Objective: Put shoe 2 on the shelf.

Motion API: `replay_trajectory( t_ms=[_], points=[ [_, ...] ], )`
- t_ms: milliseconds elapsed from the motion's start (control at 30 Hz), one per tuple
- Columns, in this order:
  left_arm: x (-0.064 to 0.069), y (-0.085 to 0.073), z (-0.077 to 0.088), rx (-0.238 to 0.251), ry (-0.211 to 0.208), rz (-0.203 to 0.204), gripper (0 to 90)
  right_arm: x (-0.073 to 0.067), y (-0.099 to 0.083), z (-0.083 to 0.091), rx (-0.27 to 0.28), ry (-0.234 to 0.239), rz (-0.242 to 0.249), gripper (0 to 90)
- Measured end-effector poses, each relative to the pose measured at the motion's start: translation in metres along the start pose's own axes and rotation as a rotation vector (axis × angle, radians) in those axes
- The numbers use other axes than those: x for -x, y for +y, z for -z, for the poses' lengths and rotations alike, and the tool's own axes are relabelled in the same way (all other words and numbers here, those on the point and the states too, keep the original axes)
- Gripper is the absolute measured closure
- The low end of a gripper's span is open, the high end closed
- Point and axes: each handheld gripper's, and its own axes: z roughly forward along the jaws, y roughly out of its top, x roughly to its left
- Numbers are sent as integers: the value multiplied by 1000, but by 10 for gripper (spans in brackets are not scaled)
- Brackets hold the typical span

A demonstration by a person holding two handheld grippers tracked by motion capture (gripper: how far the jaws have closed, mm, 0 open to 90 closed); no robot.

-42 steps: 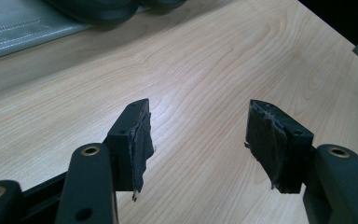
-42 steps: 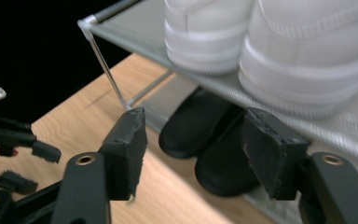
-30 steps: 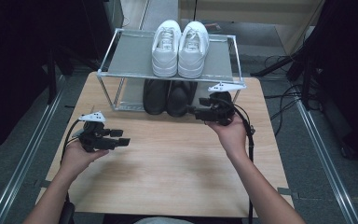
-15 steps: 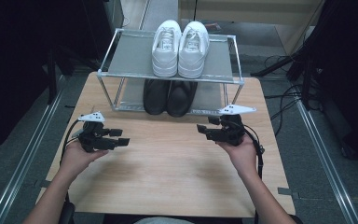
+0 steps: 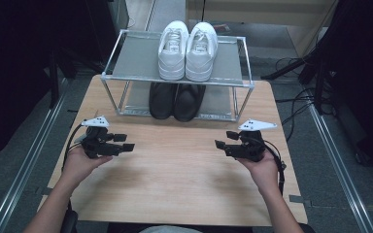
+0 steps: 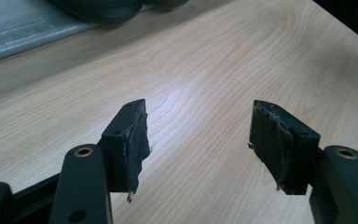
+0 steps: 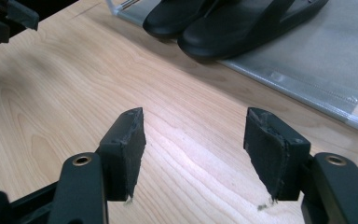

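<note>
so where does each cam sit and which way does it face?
High view: above the person's side, looking forward and down at the table and shoe rack; both forearms, left gripper and right gripper show.
Left gripper view: along its open jaws at bare tabletop.
Right gripper view: along its open jaws toward the black shoes.
Shared: black shoes, high and right gripper views.

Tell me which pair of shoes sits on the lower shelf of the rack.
The black pair sits on the lower shelf of the rack, toes toward the person. The white pair stands on the top shelf, directly above.
</note>
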Motion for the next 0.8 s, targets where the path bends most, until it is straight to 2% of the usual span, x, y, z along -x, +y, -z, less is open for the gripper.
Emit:
replay_trajectory(
  t_ms=[267, 633, 800],
  points=[
    [0, 0, -2, -10, 9, 0, 370, 8, -3, -1, -14, -21, -4, 393],
    [0, 0, -4, -23, 13, 1, 363, 8, -4, -8, -41, -12, 9, 393],
    [1, 1, -5, -23, 27, 21, 351, 8, -5, -9, -49, -16, 10, 392]
  ],
)
